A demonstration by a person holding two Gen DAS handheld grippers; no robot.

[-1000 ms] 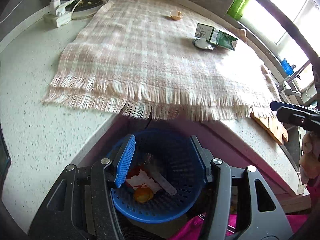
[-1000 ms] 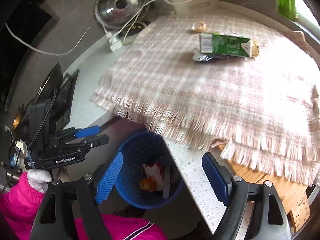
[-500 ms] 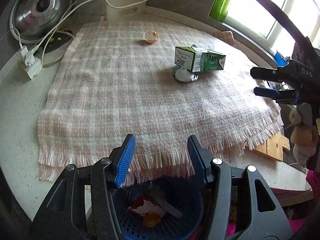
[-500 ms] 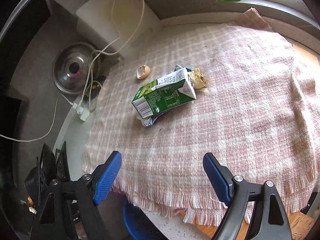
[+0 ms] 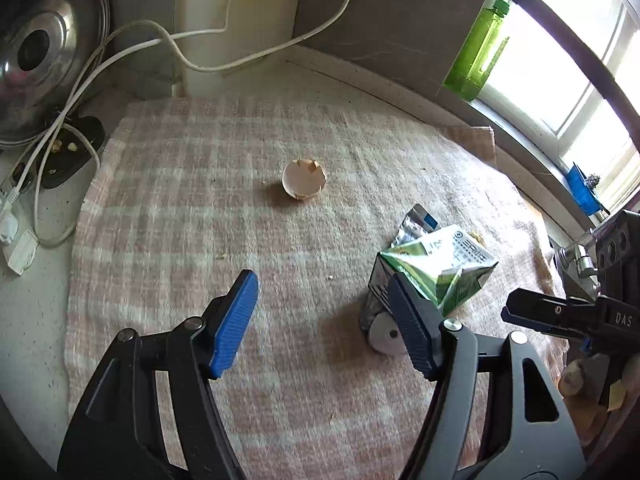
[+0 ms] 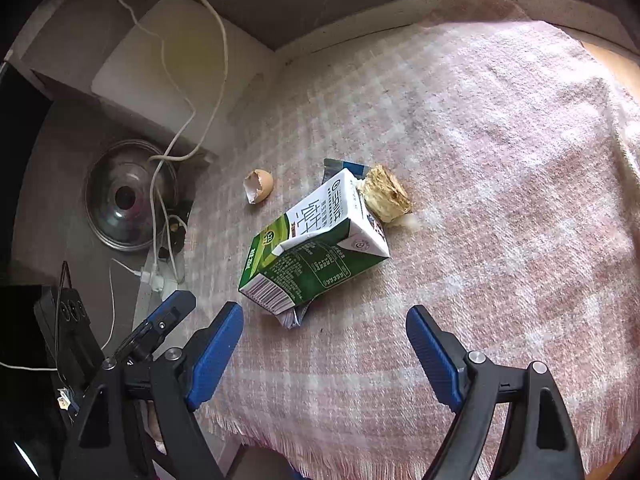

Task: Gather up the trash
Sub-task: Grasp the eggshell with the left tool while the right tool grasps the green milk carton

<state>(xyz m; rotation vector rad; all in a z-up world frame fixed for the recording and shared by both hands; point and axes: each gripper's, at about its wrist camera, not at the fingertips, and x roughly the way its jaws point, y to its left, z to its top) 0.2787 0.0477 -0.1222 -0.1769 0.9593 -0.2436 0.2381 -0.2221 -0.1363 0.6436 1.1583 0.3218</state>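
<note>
A crushed green and white carton (image 6: 316,248) lies on the pink checked cloth (image 6: 500,168), on top of a silver foil wrapper (image 6: 292,316). A bread chunk (image 6: 386,194) touches its far end, and an eggshell half (image 6: 259,186) lies just beyond. My right gripper (image 6: 324,332) hovers open in front of the carton, with nothing between its fingers. My left gripper (image 5: 324,312) hangs over bare cloth, its jaws opening and empty. In the left wrist view the eggshell (image 5: 304,179) sits ahead and the carton (image 5: 436,268) lies behind the right fingertip.
A steel pot lid (image 5: 36,48) leans at the back left, with white cables (image 5: 120,52) and a plug block (image 5: 18,254) on the counter beside the cloth. A green bottle (image 5: 478,52) stands on the window sill. The cloth's fringe (image 6: 360,452) hangs over the counter's near edge.
Both grippers moved forward from above the blue bin at the counter's edge to over the cloth, and the bin left view. The left jaws widened. The right gripper rolled.
</note>
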